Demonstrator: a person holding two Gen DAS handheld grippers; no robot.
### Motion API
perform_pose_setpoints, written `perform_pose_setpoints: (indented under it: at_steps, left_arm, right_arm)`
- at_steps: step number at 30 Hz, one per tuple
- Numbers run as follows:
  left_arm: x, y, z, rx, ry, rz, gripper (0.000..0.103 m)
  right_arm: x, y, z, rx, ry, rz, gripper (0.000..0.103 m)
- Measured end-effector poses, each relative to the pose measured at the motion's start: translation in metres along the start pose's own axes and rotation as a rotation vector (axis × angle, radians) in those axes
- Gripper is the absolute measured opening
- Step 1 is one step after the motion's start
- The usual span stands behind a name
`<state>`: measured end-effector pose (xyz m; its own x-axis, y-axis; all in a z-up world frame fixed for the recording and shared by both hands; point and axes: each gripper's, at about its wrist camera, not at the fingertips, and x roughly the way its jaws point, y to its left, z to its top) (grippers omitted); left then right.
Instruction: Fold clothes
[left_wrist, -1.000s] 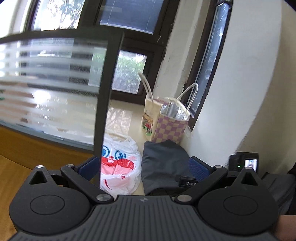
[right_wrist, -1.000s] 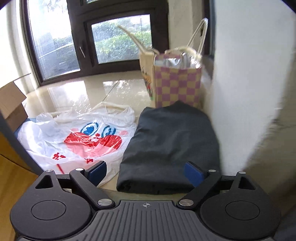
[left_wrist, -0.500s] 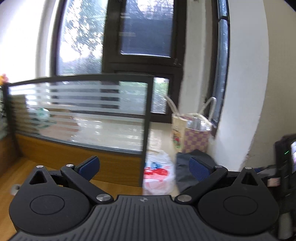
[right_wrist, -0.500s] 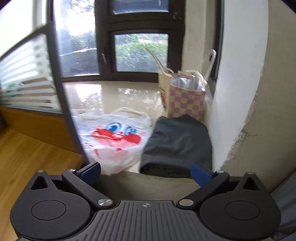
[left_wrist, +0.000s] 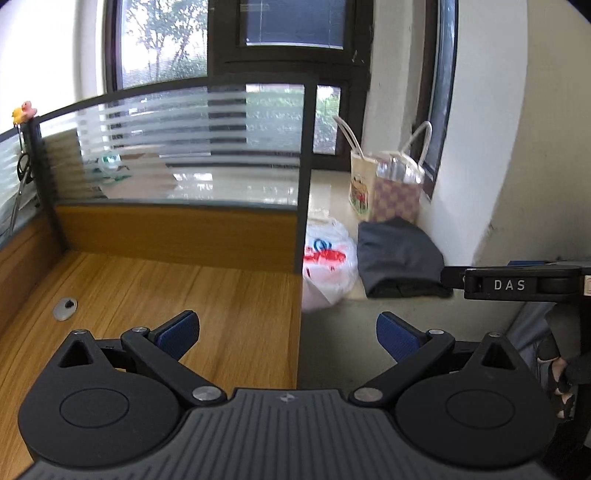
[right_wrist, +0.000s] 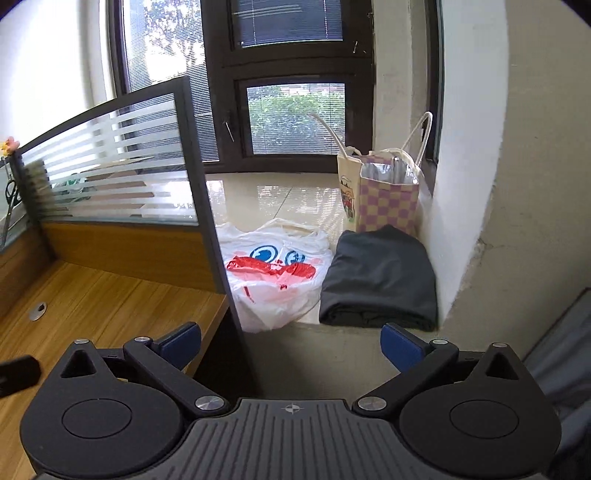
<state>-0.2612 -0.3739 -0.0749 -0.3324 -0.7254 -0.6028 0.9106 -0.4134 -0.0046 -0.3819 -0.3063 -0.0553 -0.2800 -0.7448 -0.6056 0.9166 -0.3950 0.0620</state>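
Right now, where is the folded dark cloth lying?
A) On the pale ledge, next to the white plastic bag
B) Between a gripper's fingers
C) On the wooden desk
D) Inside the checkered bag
A: the folded dark cloth lies flat on the pale ledge, beside the white plastic bag and in front of the checkered bag.

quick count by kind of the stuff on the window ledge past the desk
folded dark garment: 1
white plastic bag with a red and blue print: 1
handled tote bags: 2, a checked one and a cream one beside it
total: 4
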Motion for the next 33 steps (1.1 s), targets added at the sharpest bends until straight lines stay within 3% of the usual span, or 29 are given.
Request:
perform_pose_setpoints:
  at_steps: [11, 25, 33]
  left_arm:
    - [-0.008, -0.012, -0.016, 0.019, 0.027, -0.001, 0.103]
    - [0.000, -0.043, -0.008, 0.056, 0.023, -0.072, 0.103]
    - [0.003, -0.039, -0.008, 0.022, 0.022, -0.060, 0.103]
  right_arm:
    - [-0.022, 0.005, -0.033, 0.024, 0.046, -0.030, 0.103]
    - [-0.029, -0.017, -0.040, 0.043, 0.049, -0.092, 0.103]
    - [-0.027, -0.017, -0.036, 0.023, 0.049, -0.087, 0.103]
